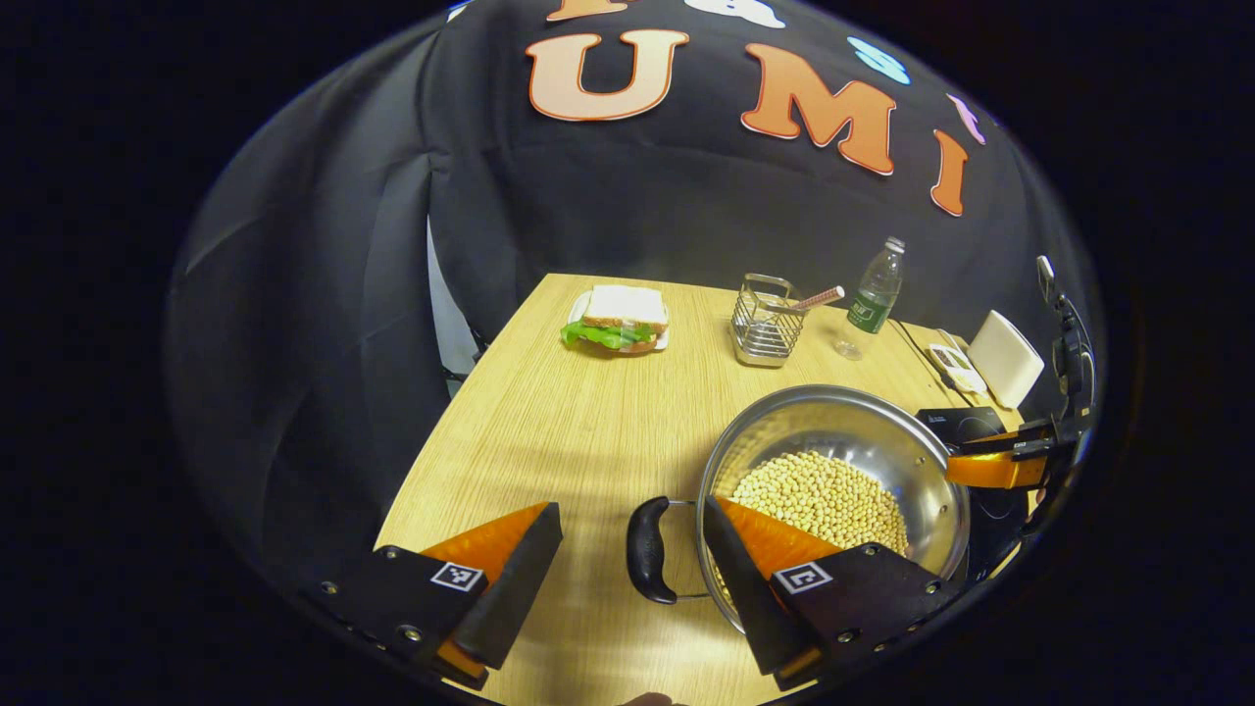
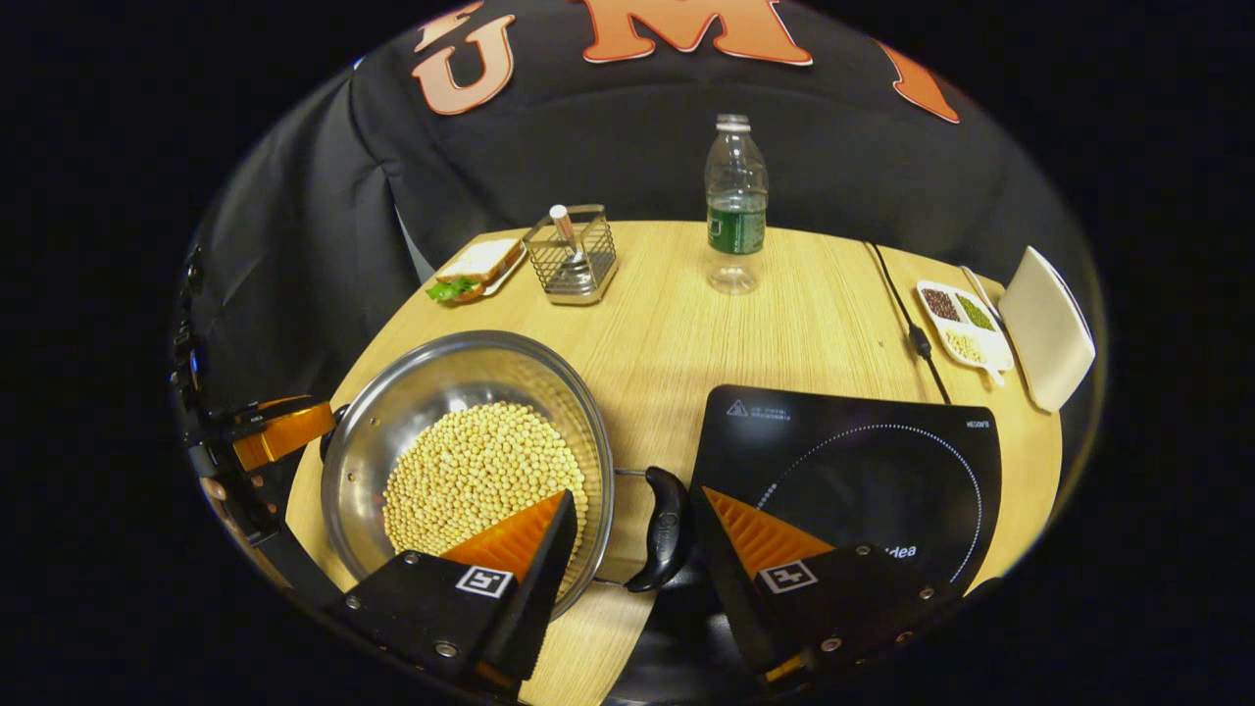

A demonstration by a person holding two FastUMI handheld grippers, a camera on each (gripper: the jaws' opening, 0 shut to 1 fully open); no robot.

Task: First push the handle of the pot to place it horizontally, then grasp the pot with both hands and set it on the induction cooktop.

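A steel pot (image 2: 461,441) filled with pale beans (image 2: 476,476) is seen resting on the wooden desk (image 2: 686,324), just left of the black induction cooktop (image 2: 863,471) in the right gripper view. A black side handle (image 2: 667,529) is carried at each side of the pot. In the right gripper view, one handle lies in the gap between the spread fingers of the right hand-held gripper (image 2: 627,534), with one finger over the beans and the other over the cooktop; neither finger is seen pressing on the handle. In the left gripper view, the opposite handle (image 1: 649,549) is likewise framed between the fingers of the left hand-held gripper (image 1: 632,549), which are held wide apart, one finger reaching over the pot rim (image 1: 833,471) and the other over bare desk. Each gripper is also glimpsed from the other's view at the far side of the pot.

Farther back on the desk, a wire basket (image 2: 574,255) holding a utensil, a sandwich on a plate (image 2: 476,267), and a clear water bottle (image 2: 735,206) are placed. To the right, a divided dish of grains (image 2: 961,324), a white flat object (image 2: 1049,328) and a black cable (image 2: 907,314) are found.
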